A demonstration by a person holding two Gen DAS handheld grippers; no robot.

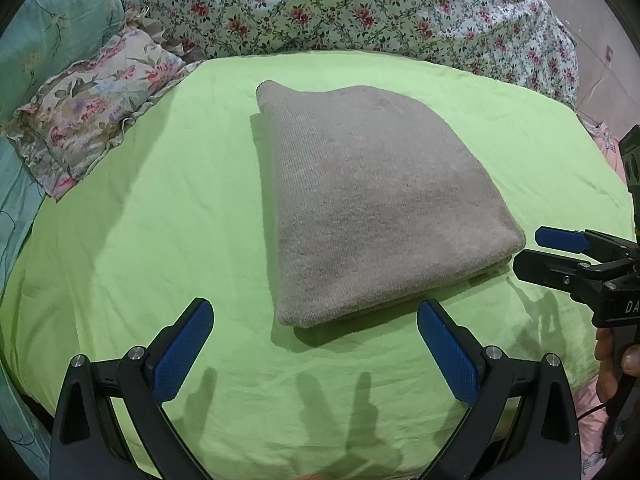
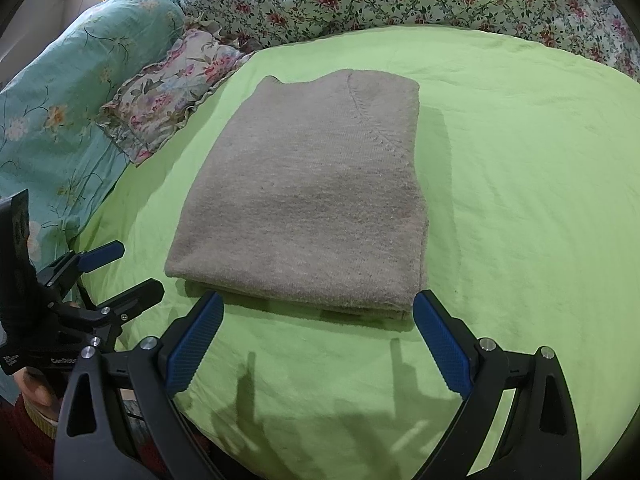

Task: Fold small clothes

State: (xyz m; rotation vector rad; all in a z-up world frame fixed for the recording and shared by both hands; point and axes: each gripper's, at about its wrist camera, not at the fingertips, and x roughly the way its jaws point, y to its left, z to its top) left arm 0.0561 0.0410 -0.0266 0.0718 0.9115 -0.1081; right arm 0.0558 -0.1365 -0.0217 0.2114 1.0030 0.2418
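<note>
**Folded knit on the green sheet, both grippers spread and empty**

A grey-beige knitted garment lies folded into a thick, roughly rectangular stack in the middle of the bright green sheet that covers the bed. In the right wrist view a raised seam line runs diagonally across its top layer, and the layered edges of the fold show along the side nearest the cameras (at least two thicknesses can be made out there).

The left gripper hangs over the near edge of the sheet with its blue pads spread wide apart and nothing between them; the garment's near corner sits just beyond the fingertips, apart from both. The right gripper is likewise released, its pads wide open, with the folded edge of the garment just ahead of the tips. Each tool appears at the side of the other's view, beside the stack rather than on it.

Along the far edge of the sheet lies a floral quilt. At the far left corner rest a ruffled floral pillow and teal bedding.
</note>
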